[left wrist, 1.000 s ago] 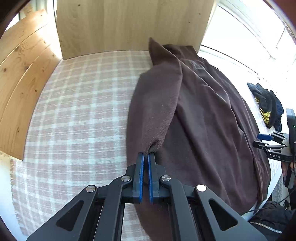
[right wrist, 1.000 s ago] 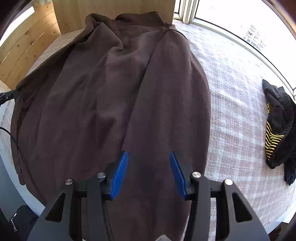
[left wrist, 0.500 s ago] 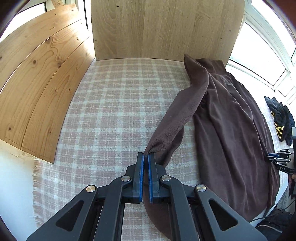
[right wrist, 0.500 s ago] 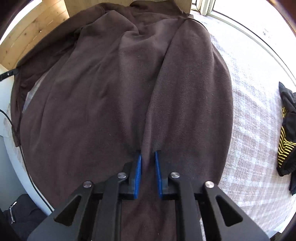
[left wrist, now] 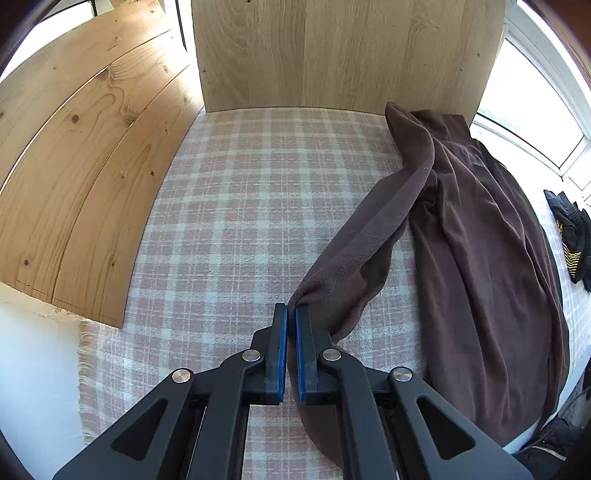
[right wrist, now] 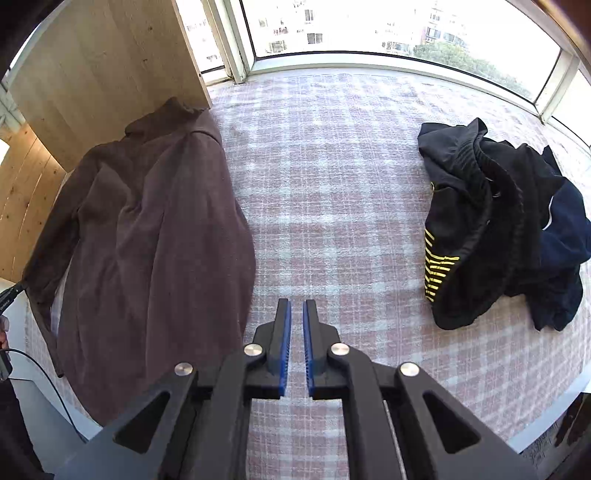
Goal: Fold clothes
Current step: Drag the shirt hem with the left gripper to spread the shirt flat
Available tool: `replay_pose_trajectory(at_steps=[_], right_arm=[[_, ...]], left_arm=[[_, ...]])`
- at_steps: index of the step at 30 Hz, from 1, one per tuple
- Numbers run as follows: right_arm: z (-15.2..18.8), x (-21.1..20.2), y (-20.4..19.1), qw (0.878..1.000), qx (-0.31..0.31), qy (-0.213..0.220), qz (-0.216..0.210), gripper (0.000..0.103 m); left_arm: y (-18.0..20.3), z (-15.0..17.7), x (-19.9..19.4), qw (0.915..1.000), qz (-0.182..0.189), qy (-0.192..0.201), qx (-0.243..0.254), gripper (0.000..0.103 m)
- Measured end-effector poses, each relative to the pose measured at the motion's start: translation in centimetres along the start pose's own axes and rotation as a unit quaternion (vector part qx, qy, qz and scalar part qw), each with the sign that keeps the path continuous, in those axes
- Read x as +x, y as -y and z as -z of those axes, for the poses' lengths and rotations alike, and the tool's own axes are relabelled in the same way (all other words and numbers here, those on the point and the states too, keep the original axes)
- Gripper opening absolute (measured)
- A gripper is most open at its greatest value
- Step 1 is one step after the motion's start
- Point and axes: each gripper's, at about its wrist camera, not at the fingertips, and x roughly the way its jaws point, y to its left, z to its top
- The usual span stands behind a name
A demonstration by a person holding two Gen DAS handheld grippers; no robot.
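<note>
Left gripper clamped on cuff end of brown fleece sleeve, blue pads nearly together w/ fabric pinched between. Sleeve pulled taut from the pinch up and far-right to shoulder of the brown fleece garment, lifted off the checked blanket along most of its run; some slack cloth hanging below the jaws on the near side. Rest of garment spread lengthwise on right part of blanket, collar at far end against the light wood panel, hem at near edge, draping over.

Right gripper w/ jaws almost together, thin gap left, nothing between the pads; held over bare blanket, just right of the garment's edge, not touching it. In right wrist view, brown fleece garment on left side, collar far, body w/ long creases, near hem over the blanket edge. Tip of the other tool visible at far left edge beside the sleeve.

Black clothes pile w/ yellow stripes and a navy piece, on right side of blanket, well apart from brown garment. Same pile at right edge in left wrist view. Pine plank wall on left. Windows along far side, buildings and trees outside.
</note>
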Motion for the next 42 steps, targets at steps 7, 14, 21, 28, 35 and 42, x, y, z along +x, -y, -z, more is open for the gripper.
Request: replay_pose_trajectory(at_steps=[7, 14, 21, 28, 35, 42], right_arm=[[5.8, 3.4, -12.7, 0.99, -0.115, -0.064, -0.059, 0.04], [6.9, 8.0, -16.0, 0.981, -0.167, -0.094, 0.009, 0.039], [5.9, 6.1, -11.6, 0.983, -0.14, -0.088, -0.079, 0.004], [2.0, 0.2, -1.6, 0.996, -0.06, -0.043, -0.045, 0.004], [-6.3, -0.3, 11.7, 0.97, 0.031, 0.006, 0.243, 0.043], [-5.5, -2.1, 11.2, 0.967, 0.014, 0.039, 0.251, 0.052]], left_arm=[[0.7, -0.1, 0.4, 0.9999, 0.004, -0.005, 0.011, 0.004], [0.3, 0.4, 1.3, 0.9998, 0.01, -0.008, 0.012, 0.004], [-0.2, 0.4, 2.0, 0.9998, 0.005, -0.018, 0.006, 0.004], [-0.8, 0.1, 2.7, 0.9994, -0.006, -0.034, 0.003, 0.004], [-1.5, -0.6, 3.7, 0.9986, -0.023, -0.045, -0.012, 0.004], [-2.5, 0.6, 1.3, 0.9983, -0.055, -0.02, 0.002, 0.016]])
